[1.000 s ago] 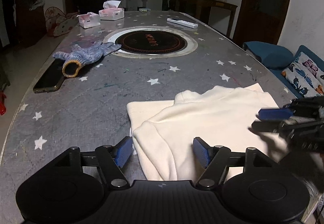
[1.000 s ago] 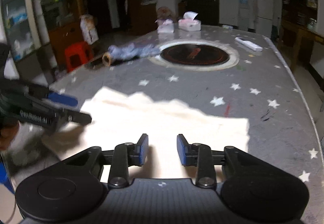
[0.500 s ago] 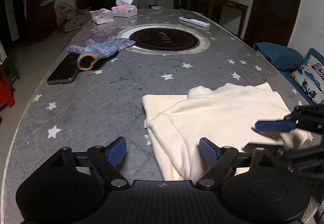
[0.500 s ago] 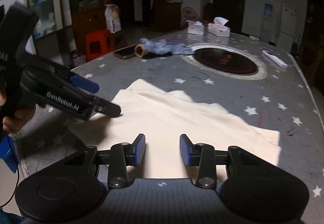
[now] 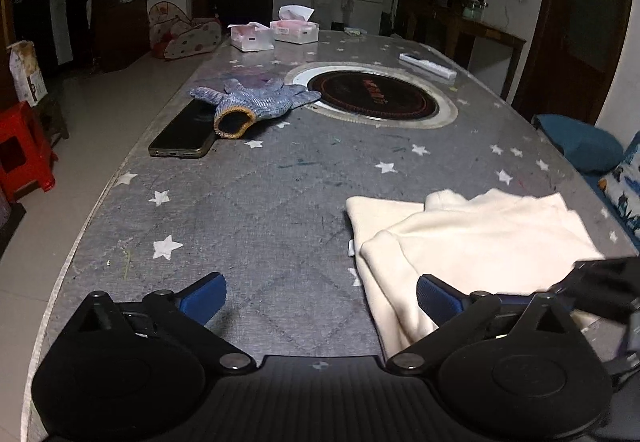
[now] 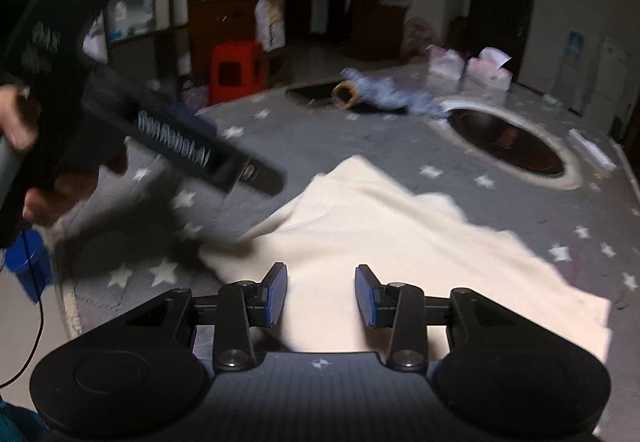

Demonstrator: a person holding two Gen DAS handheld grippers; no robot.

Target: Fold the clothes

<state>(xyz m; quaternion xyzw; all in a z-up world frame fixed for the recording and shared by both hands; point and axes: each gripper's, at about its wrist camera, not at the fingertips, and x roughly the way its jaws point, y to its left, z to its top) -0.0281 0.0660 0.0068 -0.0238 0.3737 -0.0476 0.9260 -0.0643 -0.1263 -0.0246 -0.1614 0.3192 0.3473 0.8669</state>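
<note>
A cream garment (image 5: pixel 472 242) lies folded on the grey starred table (image 5: pixel 256 210), toward its near right side. My left gripper (image 5: pixel 320 294) hovers at the garment's left edge with its jaws opening wide. Only bare table lies between them, and the right finger (image 5: pixel 436 298) hangs over the cloth's edge. My right gripper (image 6: pixel 320 294) sits low over the garment (image 6: pixel 400 242), jaws partly open, with cloth lying flat below and nothing pinched. One of its dark fingers (image 5: pixel 596 274) shows blurred at the right edge of the left wrist view. A hand (image 6: pixel 16 122) holds the left gripper (image 6: pixel 236 154).
A blue knit glove (image 5: pixel 256 102) and a phone (image 5: pixel 184 130) lie at the far left. A round inset hob (image 5: pixel 372 98) sits mid-table, with tissue boxes (image 5: pixel 276 32) and a white remote (image 5: pixel 428 66) beyond. A red stool (image 5: pixel 20 150) stands left of the table's curved near edge (image 6: pixel 70 306).
The left gripper's jaws have spread much wider and it has drawn left, off the garment. The right gripper has swung left across the cloth, bringing the left gripper closer in its view.
</note>
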